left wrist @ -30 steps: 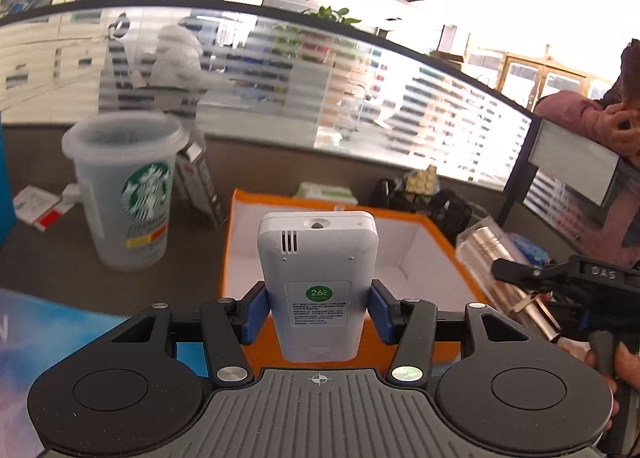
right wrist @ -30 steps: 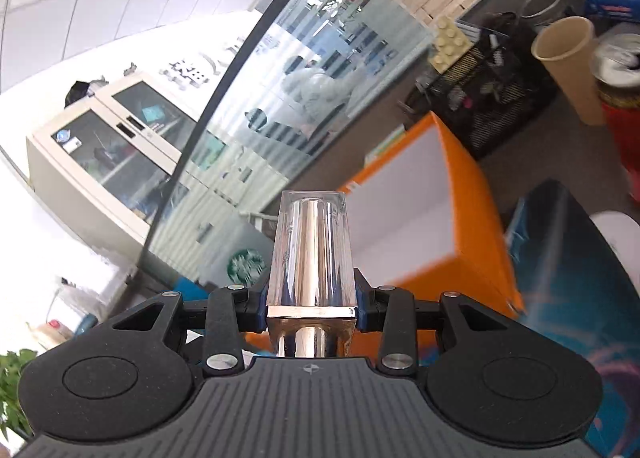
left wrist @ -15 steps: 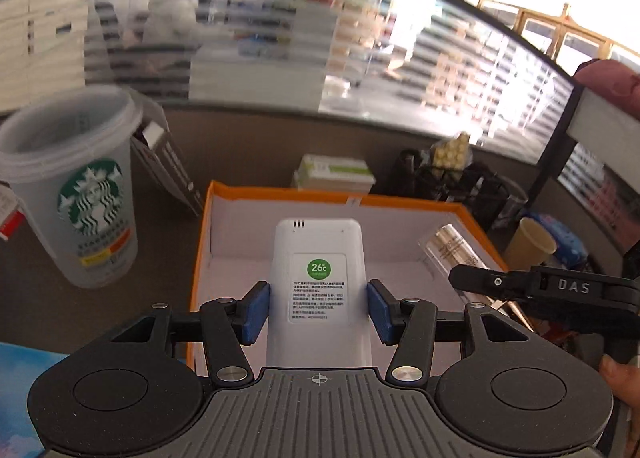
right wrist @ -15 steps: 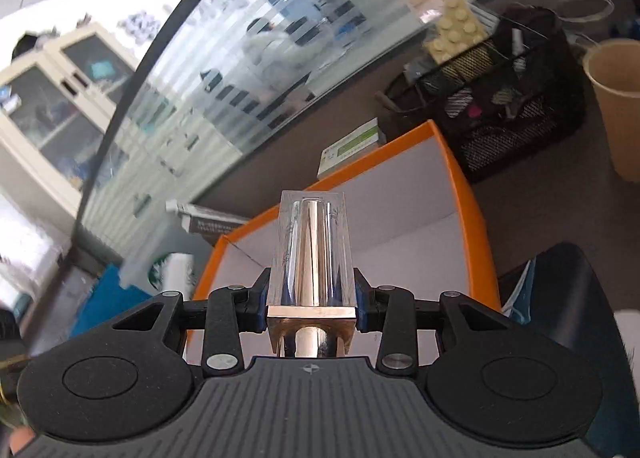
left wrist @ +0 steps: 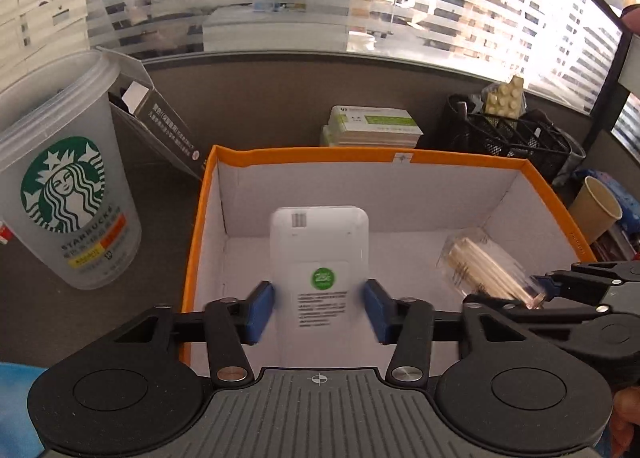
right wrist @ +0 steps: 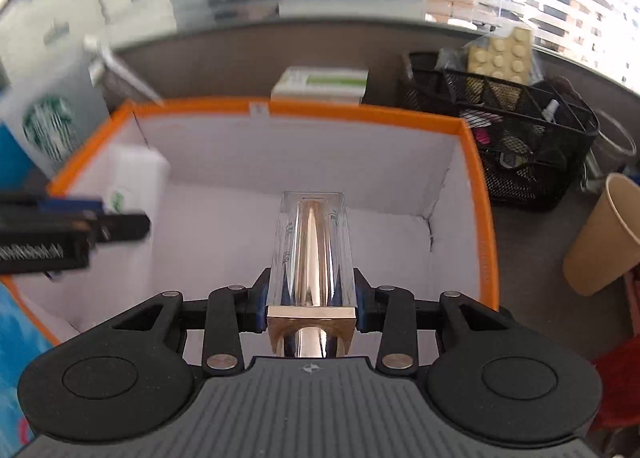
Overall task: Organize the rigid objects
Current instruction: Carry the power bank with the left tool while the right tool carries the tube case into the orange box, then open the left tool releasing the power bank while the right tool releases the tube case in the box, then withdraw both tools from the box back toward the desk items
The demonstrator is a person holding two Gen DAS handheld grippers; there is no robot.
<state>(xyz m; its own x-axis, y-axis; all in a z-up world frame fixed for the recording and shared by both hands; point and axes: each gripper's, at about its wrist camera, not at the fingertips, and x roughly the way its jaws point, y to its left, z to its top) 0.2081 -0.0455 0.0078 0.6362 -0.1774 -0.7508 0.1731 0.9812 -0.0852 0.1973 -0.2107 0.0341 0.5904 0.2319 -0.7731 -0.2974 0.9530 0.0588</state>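
The remote (left wrist: 319,242) sits in the box (left wrist: 320,157) toward its left wall, between but clear of the left gripper (left wrist: 319,310), whose jaws have just been closing, while the right gripper (right wrist: 311,298) pinches a clear case (right wrist: 311,250) over the box's right half.

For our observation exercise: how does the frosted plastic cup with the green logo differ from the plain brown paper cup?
The frosted plastic cup is translucent grey-white; the brown paper cup is opaque tan. The plastic cup carries a green round logo and a coloured label; the paper cup is unprinted. In the left wrist view, the plastic cup stands left of the orange box and the paper cup right of it. Both taper downward and stand outside the box.
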